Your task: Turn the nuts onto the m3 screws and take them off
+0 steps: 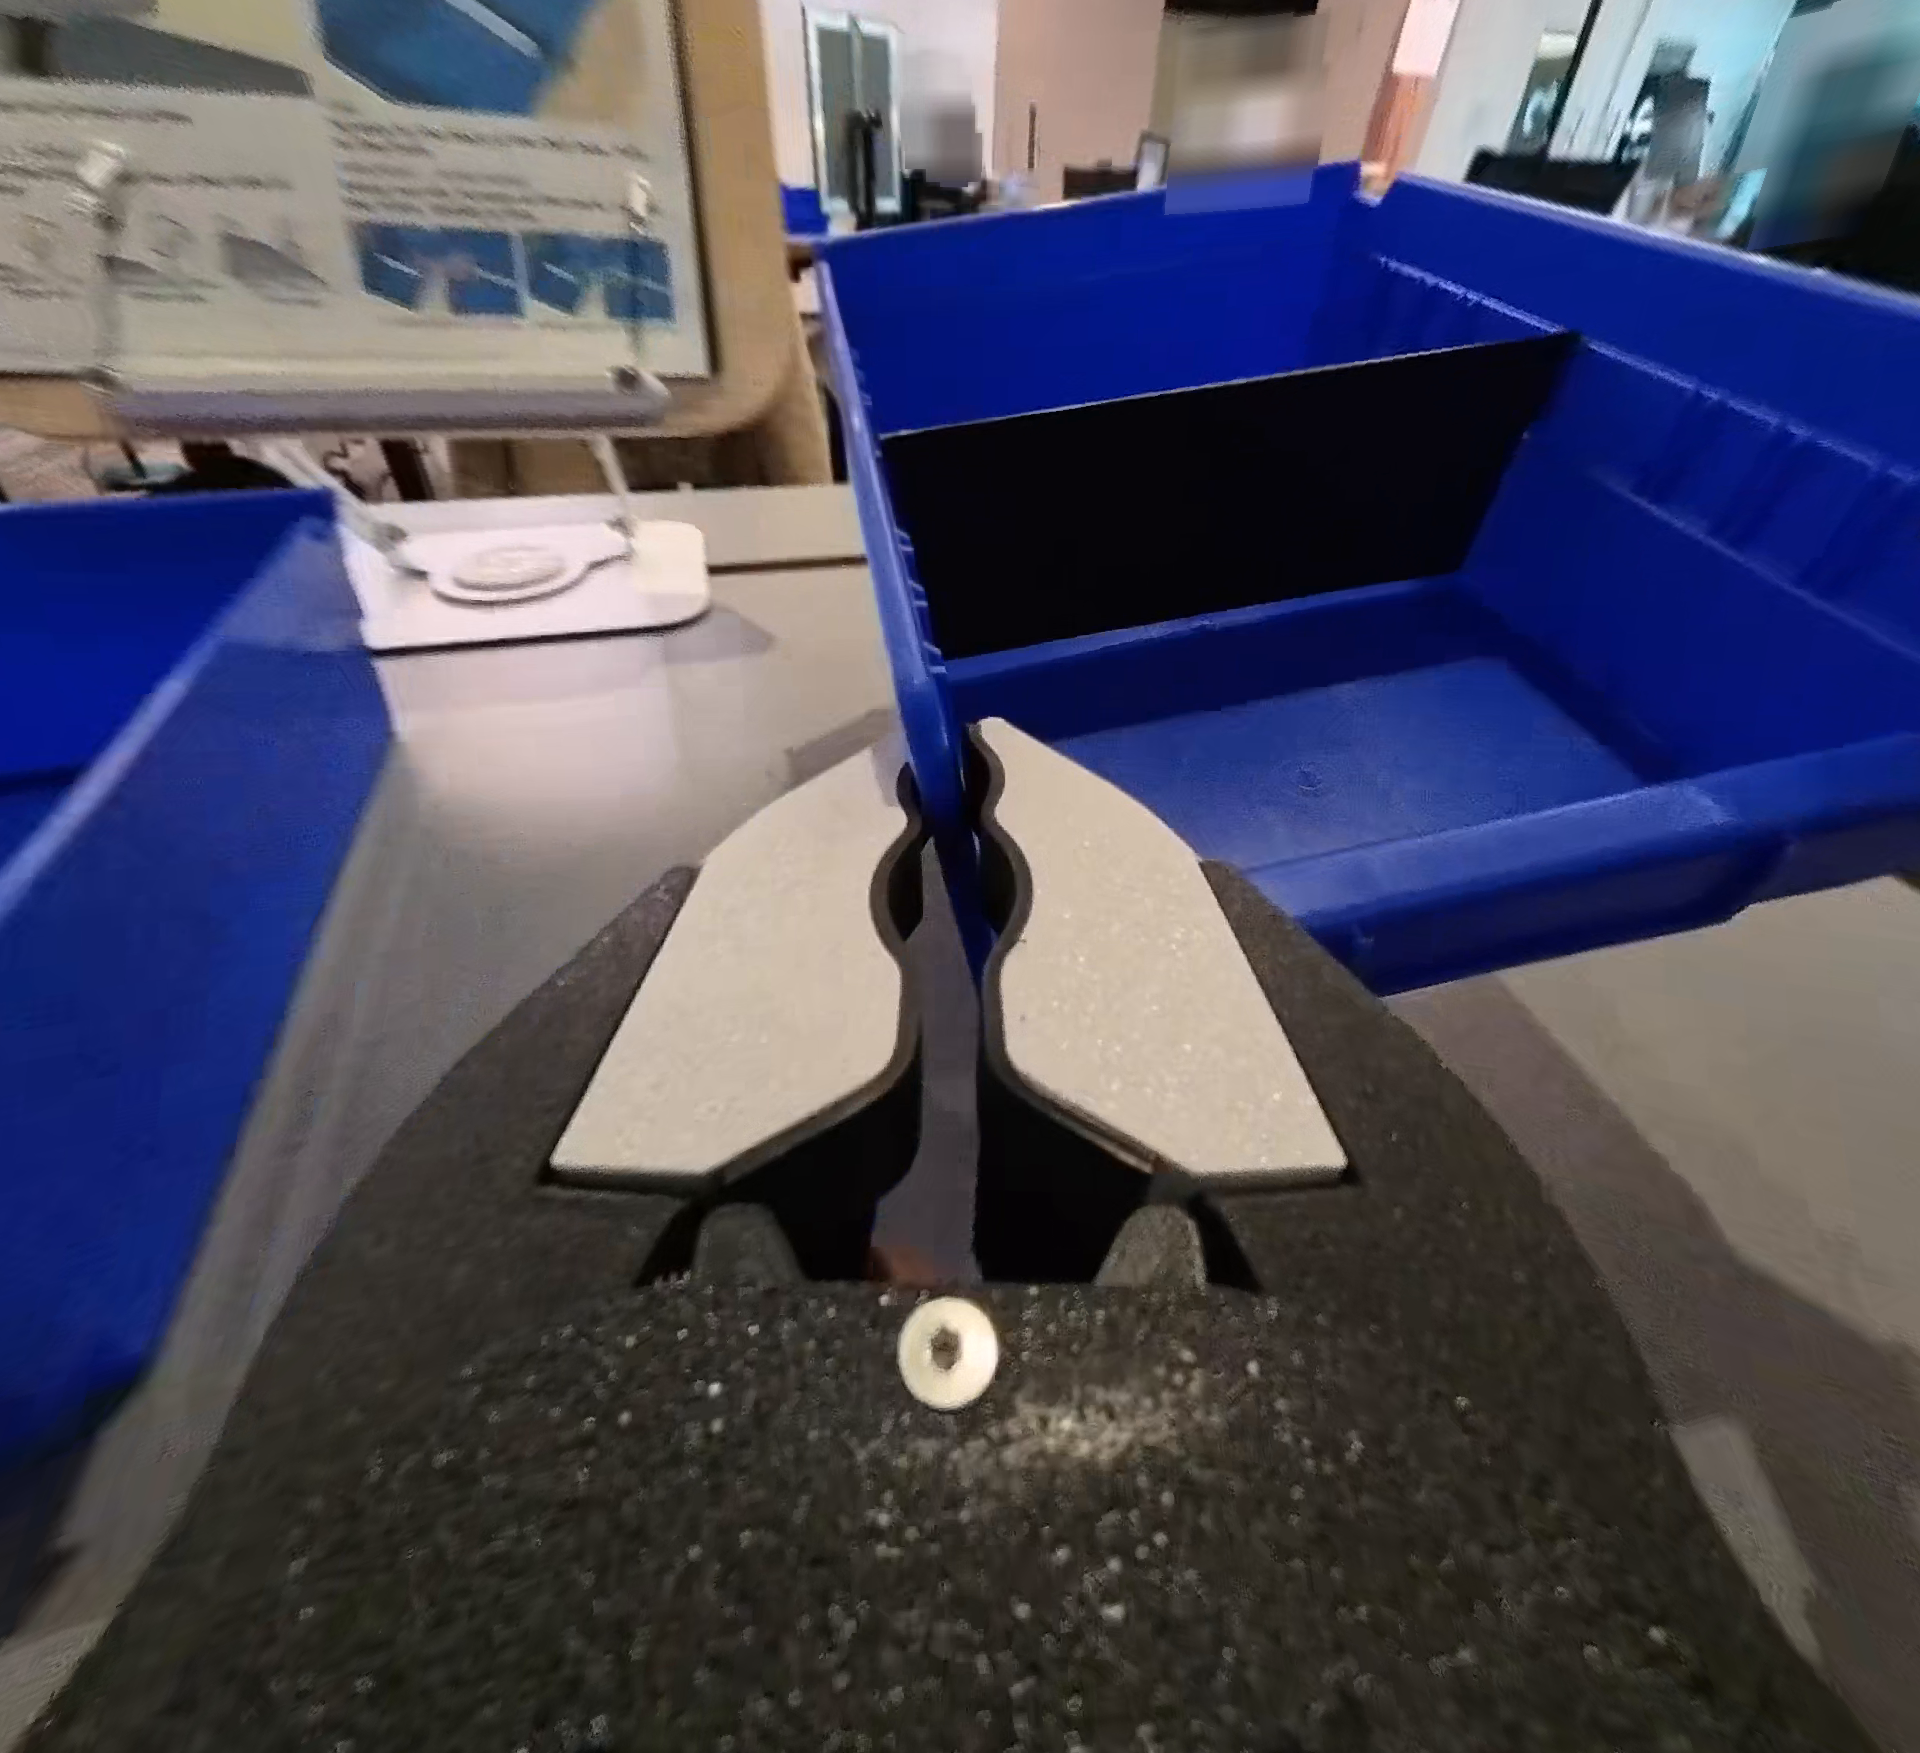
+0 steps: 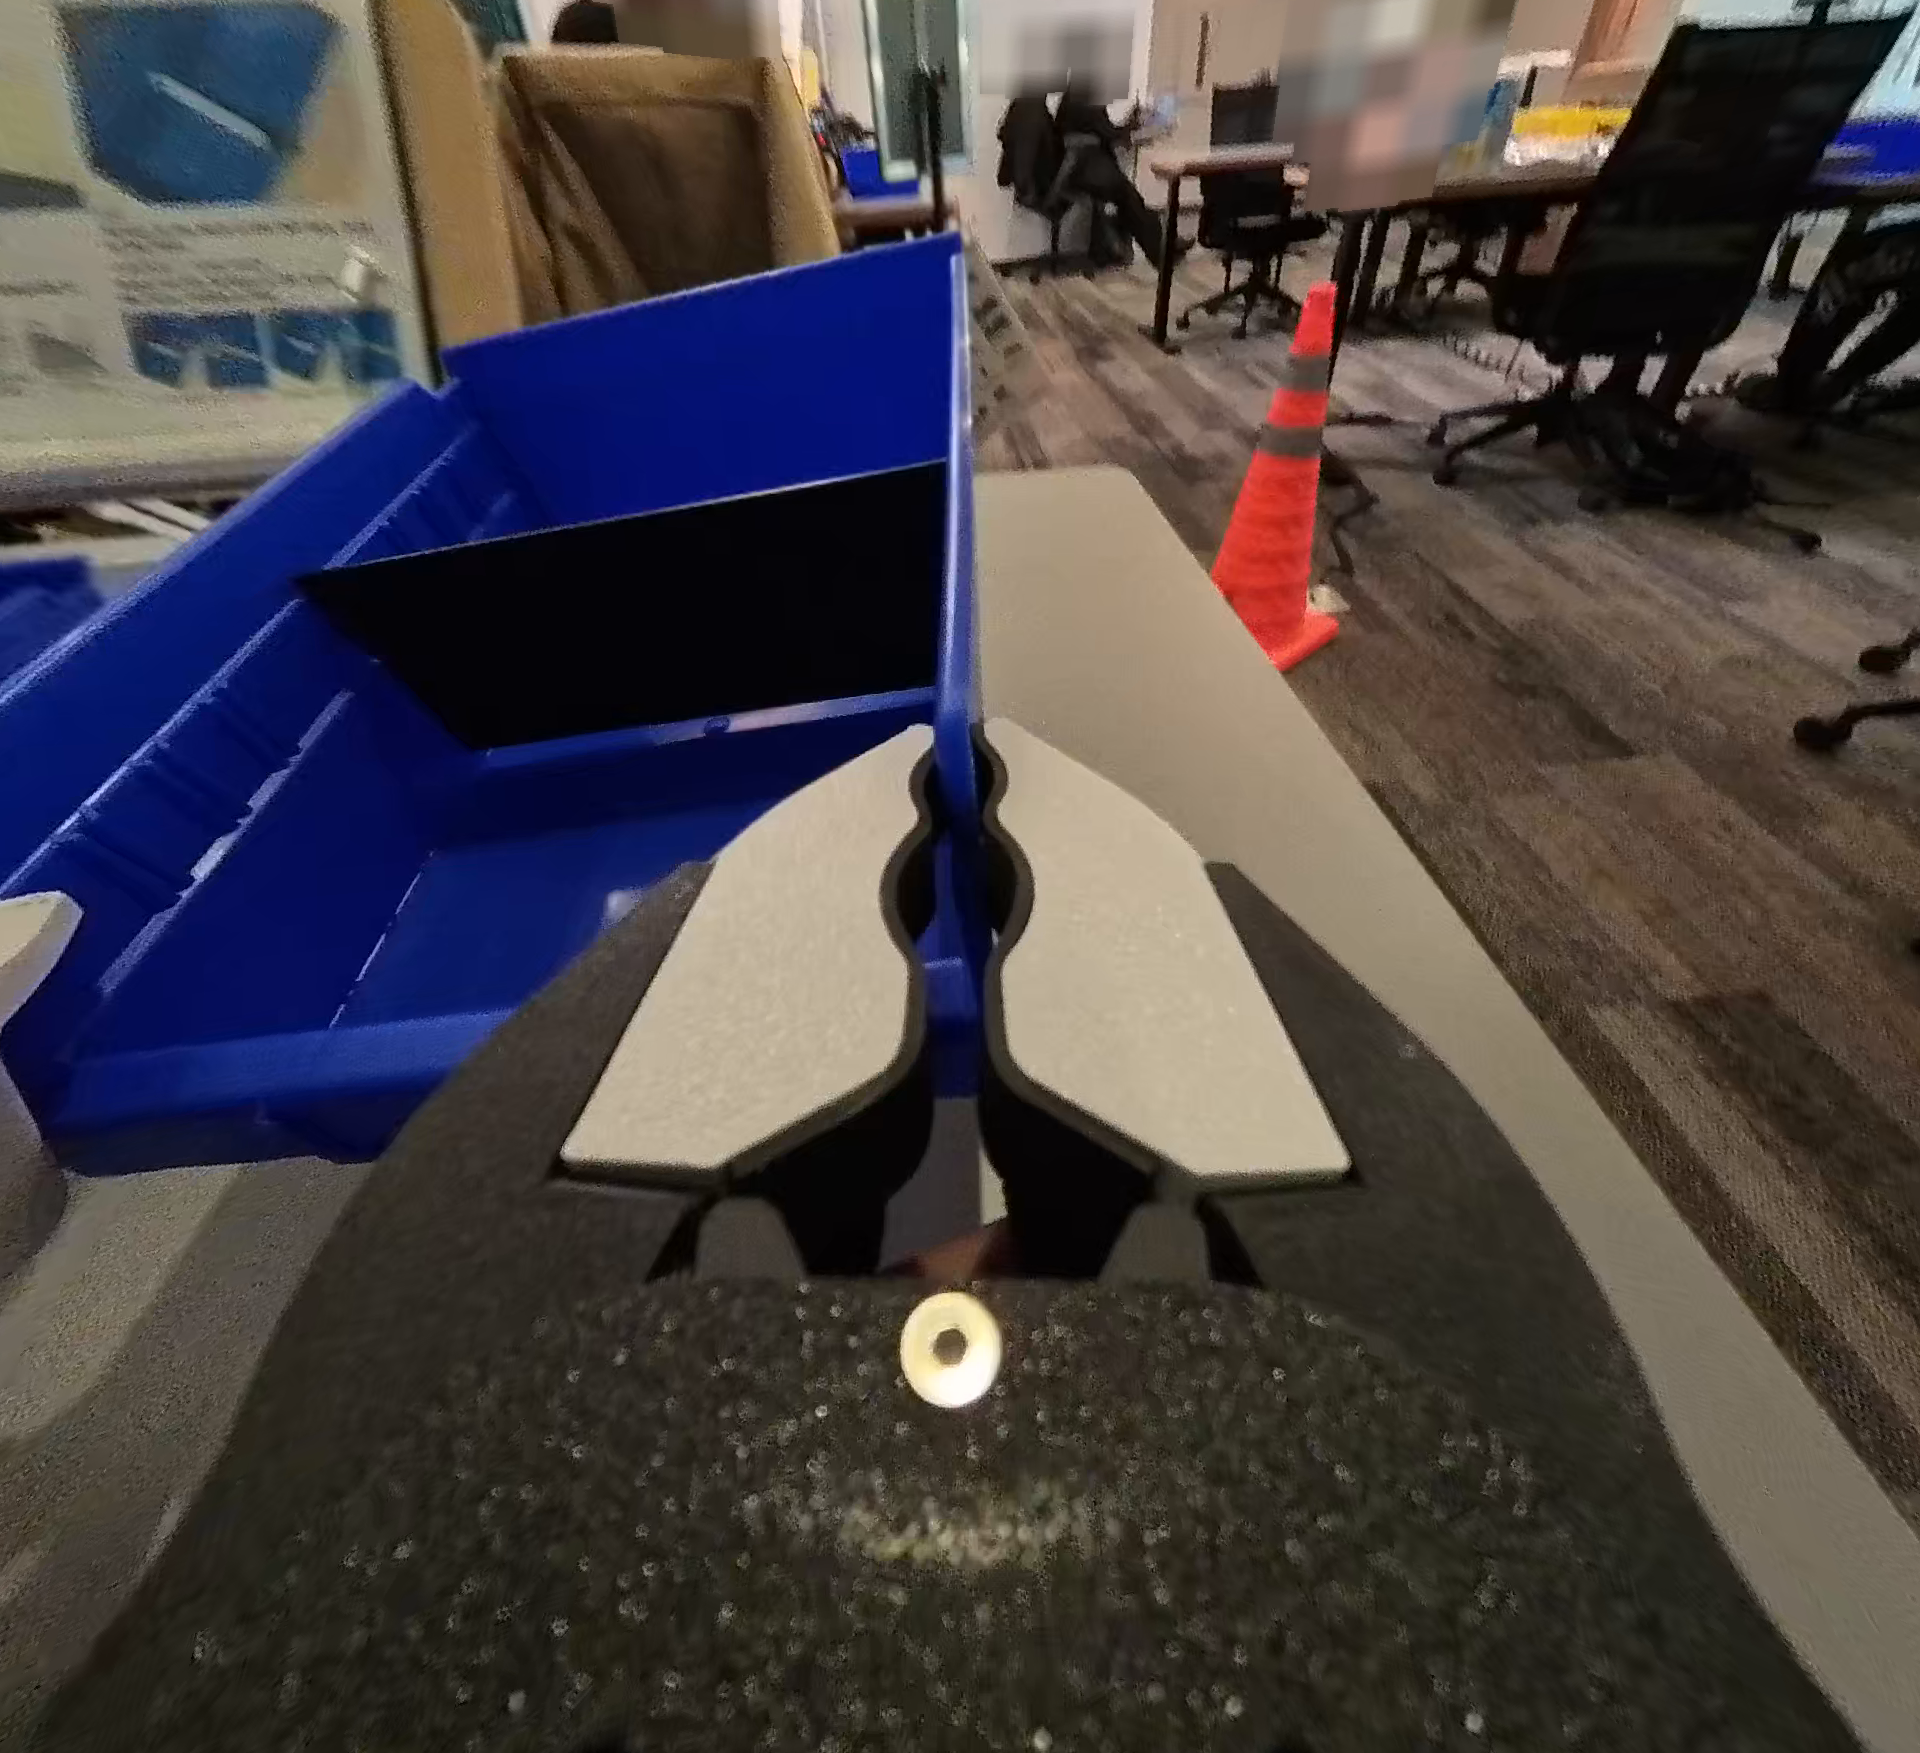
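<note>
A blue plastic bin (image 1: 1662,498) with a black divider (image 1: 1195,498) across its middle is held between both grippers. My left gripper (image 1: 940,768) is shut on the bin's left side wall near its front corner. My right gripper (image 2: 956,758) is shut on the right side wall of the same bin (image 2: 665,394), in front of the divider (image 2: 644,602). The bin sits tilted in both views and its front end appears raised off the grey table (image 1: 582,768). The front compartment looks empty. No screws or nuts are visible.
A second blue bin (image 1: 156,768) stands at the left. An instruction sheet (image 1: 343,93) on a white stand base (image 1: 530,581) stands behind. The table's right edge (image 2: 1351,872) drops to the floor, where an orange cone (image 2: 1283,498) and office chairs (image 2: 1683,228) stand.
</note>
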Demonstrator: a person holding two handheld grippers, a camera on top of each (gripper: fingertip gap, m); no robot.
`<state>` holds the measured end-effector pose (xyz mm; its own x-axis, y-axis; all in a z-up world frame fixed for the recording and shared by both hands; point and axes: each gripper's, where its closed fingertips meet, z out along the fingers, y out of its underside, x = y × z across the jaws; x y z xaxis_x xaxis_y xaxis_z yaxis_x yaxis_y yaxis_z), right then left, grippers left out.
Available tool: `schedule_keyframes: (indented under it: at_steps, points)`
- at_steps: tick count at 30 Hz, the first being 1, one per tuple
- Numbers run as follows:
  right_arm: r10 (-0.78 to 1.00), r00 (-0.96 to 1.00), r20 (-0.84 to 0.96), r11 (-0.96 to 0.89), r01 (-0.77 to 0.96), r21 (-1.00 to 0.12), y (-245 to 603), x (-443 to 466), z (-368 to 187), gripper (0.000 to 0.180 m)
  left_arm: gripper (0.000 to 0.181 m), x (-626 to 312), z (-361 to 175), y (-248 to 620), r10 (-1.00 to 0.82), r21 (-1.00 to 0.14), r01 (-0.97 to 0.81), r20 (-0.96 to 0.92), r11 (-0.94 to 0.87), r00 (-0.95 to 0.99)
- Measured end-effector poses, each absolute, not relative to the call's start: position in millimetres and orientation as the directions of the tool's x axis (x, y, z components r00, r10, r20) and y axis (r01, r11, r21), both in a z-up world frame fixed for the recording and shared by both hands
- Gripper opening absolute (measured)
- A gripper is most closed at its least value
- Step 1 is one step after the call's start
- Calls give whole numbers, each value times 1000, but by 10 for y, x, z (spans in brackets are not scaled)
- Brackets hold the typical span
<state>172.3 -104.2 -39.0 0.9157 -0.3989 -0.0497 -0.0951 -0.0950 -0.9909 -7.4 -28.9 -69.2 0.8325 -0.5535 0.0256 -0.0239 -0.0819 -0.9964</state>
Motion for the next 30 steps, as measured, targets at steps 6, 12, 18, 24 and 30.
schedule_keyframes:
  at_steps: [6, 12, 18, 24, 30]
  points:
    - [-411, 906, -99, -183, -188, -965, -1067, 2115, -910, 3, 5, 318, -1042, -319, -578, -981, -136, -30, -141, 816]
    - [-389, 912, -130, -203, -223, -953, -1024, 2245, -1107, 3, 5, 429, -1123, -326, -576, -968, -210, -93, -139, 812]
    - [-412, 902, -131, -214, -235, -948, -1038, 2287, -1213, 4, 7, 476, -1271, -359, -619, -939, -268, -81, -216, 782]
    - [-393, 918, -48, -228, -148, -962, -1054, 2274, -1156, 24, 29, 493, -1351, -538, -687, -919, -281, -15, -277, 726]
    - [-463, 885, 45, -136, -21, -990, -1636, 2035, -582, 39, 48, -155, -1045, -839, -770, -937, -253, 24, -239, 638]
